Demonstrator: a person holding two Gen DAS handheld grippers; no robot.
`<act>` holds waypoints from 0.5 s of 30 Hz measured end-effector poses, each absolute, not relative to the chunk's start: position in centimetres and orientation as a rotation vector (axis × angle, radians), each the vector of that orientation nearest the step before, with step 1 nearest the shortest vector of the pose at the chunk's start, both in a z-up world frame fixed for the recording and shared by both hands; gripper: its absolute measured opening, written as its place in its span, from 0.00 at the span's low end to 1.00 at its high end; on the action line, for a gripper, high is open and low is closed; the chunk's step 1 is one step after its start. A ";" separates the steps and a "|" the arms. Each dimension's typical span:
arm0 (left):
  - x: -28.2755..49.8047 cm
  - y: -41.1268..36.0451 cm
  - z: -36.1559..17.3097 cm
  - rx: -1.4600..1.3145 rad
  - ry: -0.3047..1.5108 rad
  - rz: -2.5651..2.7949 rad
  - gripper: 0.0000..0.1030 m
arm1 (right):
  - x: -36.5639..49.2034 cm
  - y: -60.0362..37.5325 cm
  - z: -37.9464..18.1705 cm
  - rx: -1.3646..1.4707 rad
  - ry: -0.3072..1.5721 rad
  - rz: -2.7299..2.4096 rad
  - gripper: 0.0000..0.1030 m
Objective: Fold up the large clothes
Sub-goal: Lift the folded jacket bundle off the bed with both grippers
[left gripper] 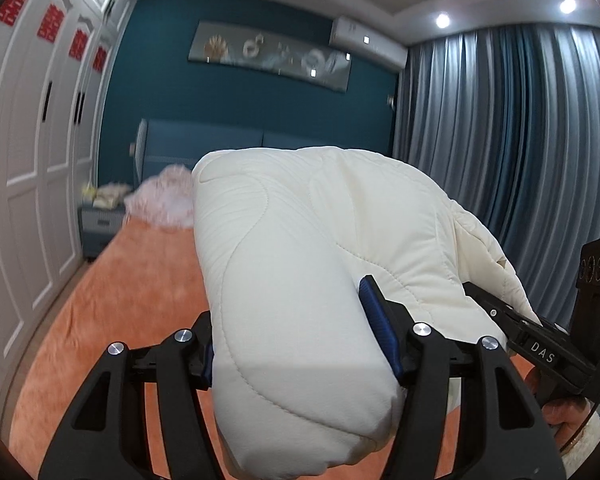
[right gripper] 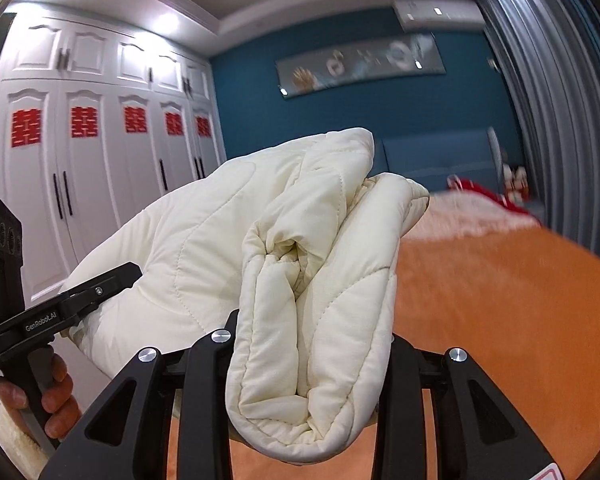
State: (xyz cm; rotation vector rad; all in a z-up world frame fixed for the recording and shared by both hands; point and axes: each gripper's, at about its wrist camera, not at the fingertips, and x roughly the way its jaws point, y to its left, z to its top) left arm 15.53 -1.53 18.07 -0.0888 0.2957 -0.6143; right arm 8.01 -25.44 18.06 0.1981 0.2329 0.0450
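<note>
A thick cream quilted garment is held up in the air above the orange bed. My left gripper is shut on one folded end of it, which bulges between the jaws. My right gripper is shut on the other bunched end, which hides its fingertips. The right gripper also shows at the right of the left wrist view, clamped on the garment. The left gripper shows at the left of the right wrist view, also clamped on it.
The bed runs to a blue headboard with a pink fluffy pile and red items near it. White wardrobes stand on one side, grey curtains on the other. A nightstand stands beside the bed.
</note>
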 end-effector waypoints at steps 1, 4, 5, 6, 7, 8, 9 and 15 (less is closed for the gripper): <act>15.9 -1.2 18.2 -0.092 0.280 -0.614 0.56 | 8.6 -25.2 18.4 0.184 0.221 0.047 0.30; 18.4 -0.2 17.7 -0.119 0.253 -0.615 0.57 | 10.5 -24.7 18.3 0.151 0.186 0.064 0.30; 19.5 0.0 17.2 -0.127 0.258 -0.616 0.57 | 11.5 -24.6 17.8 0.141 0.179 0.070 0.30; 20.1 0.2 16.7 -0.132 0.265 -0.617 0.58 | 12.5 -24.6 17.4 0.135 0.179 0.073 0.30; 21.0 0.3 16.0 -0.134 0.275 -0.616 0.58 | 13.6 -24.5 16.8 0.133 0.185 0.076 0.30; 21.6 0.4 15.1 -0.135 0.285 -0.611 0.58 | 15.0 -24.4 15.8 0.135 0.201 0.083 0.30; 23.0 0.5 13.8 -0.134 0.303 -0.602 0.58 | 16.0 -24.6 15.0 0.136 0.215 0.086 0.30; 29.1 0.9 7.1 -0.156 0.407 -0.581 0.58 | 22.2 -24.1 8.6 0.120 0.301 0.096 0.30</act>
